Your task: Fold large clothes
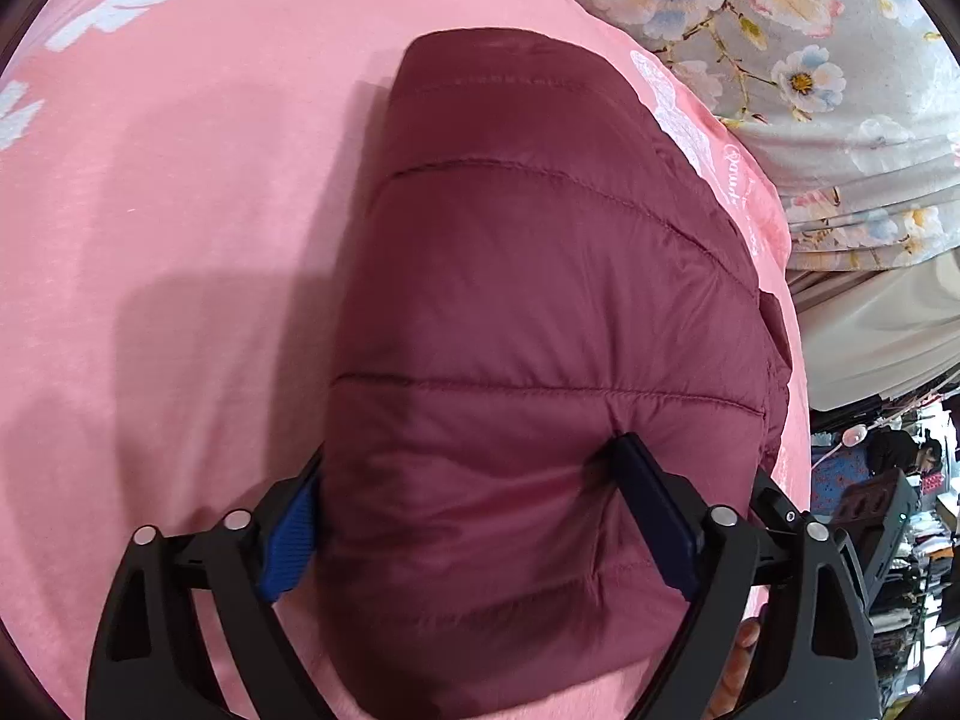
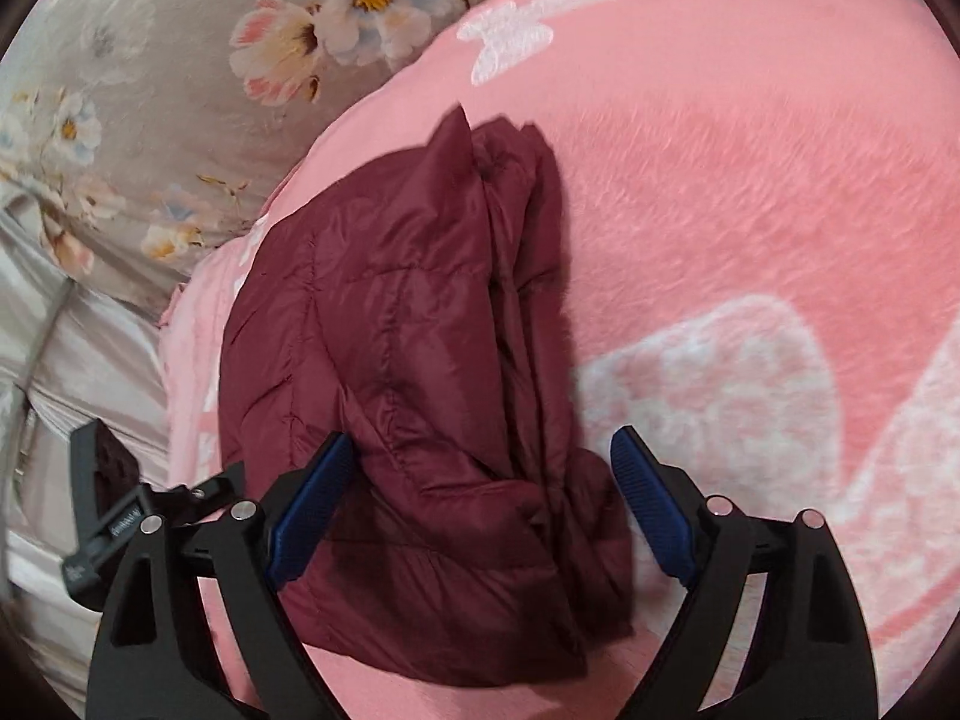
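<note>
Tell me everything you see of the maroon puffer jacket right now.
The maroon puffer jacket is glossy, quilted in stitched bands and folded into a compact bundle, layered edges showing along one side. It lies on the pink blanket. Both tools straddle it with jaws wide; the left tool's right pad touches the fabric.

The puffy jacket (image 1: 528, 324) is dark red, like wine, with sewn lines running across it. It looks the same dark red from the right wrist camera (image 2: 408, 396). The blanket (image 1: 180, 240) is pink with white shapes on it, and some white curly writing near its edge. The sheet (image 1: 840, 120) is grey with white, blue and pink flowers that have yellow middles. The left gripper (image 1: 474, 516) is black with blue pads. The right gripper (image 2: 480, 510) is black with blue pads too.
</note>
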A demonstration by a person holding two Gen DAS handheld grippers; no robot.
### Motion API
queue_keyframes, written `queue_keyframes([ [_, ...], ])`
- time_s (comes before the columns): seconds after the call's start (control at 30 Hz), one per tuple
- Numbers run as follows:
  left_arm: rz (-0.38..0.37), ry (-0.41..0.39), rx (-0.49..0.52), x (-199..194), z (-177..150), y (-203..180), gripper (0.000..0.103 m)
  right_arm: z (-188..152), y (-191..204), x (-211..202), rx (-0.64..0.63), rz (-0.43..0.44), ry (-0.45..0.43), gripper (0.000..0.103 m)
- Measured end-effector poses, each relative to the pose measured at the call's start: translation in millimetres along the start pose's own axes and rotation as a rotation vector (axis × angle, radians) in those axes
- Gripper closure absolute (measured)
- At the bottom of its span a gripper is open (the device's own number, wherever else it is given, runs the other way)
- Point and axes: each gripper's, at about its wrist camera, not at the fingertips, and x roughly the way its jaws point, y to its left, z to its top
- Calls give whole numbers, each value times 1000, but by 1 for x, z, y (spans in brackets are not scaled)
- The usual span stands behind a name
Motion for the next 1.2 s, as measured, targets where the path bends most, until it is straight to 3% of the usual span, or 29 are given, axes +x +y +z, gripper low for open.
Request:
queue_keyframes([
  [0.1,3,-5,31,5,2,-7,5,-2,0,3,-1,27,-15,12],
  [0.27,46,-21,103,14,7,-21,5,4,4,11,1,61,-21,11],
  [0.3,50,-27,114,14,7,-23,5,5,5,13,-6,69,-17,17],
  [0.33,54,-35,131,13,6,-25,5,5,9,16,-12,95,-4,30],
  [0.37,57,-47,144,11,6,-27,7,3,9,15,-11,98,-4,33],
  [0.57,82,-96,246,-2,0,-41,23,0,20,8,-59,68,-45,62],
  [0.67,89,-116,286,-9,-4,-49,31,-2,23,4,-66,50,-60,69],
  [0.83,85,-146,346,-21,-7,-66,49,-7,32,-9,-90,16,-93,78],
  [0.97,38,-139,383,-35,-10,-78,64,-12,41,-32,-117,-1,-141,83],
  [1.2,-15,-230,509,-82,-34,-119,67,-21,64,-100,-189,-35,-284,83],
])
